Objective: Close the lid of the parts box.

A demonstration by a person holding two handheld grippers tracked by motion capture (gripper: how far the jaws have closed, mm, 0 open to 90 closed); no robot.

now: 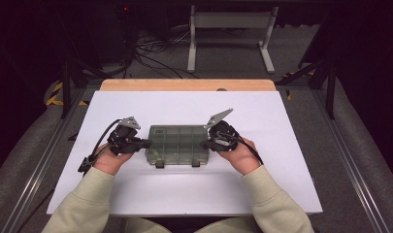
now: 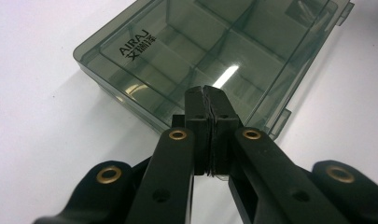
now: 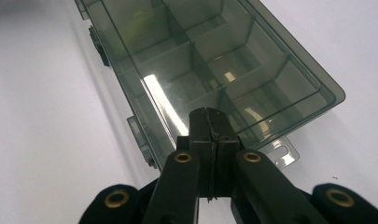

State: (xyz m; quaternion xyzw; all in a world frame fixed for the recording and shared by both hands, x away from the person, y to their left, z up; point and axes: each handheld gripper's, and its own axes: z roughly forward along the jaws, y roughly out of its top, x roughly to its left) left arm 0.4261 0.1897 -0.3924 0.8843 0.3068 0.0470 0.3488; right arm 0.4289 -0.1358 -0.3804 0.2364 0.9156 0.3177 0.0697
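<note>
A smoky transparent compartment box (image 1: 176, 144) with its lid down lies in the middle of the white table (image 1: 184, 189). My left gripper (image 1: 146, 143) is shut with nothing in it, its tip at the box's left end. My right gripper (image 1: 204, 144) is shut too, its tip at the box's right end. In the left gripper view the box (image 2: 210, 60) shows white lettering on its lid, and the joined tips of the left gripper (image 2: 206, 89) sit over its near edge. In the right gripper view the box (image 3: 210, 70) shows its dividers and two latches along one side, with the right gripper (image 3: 208, 112) over its near end.
The table's wooden far edge (image 1: 187, 85) borders a dark floor with cables (image 1: 150, 51) and a white stand (image 1: 230, 34). Metal rails (image 1: 352, 165) run along both sides of the table. Both hands rest on the white surface beside the box.
</note>
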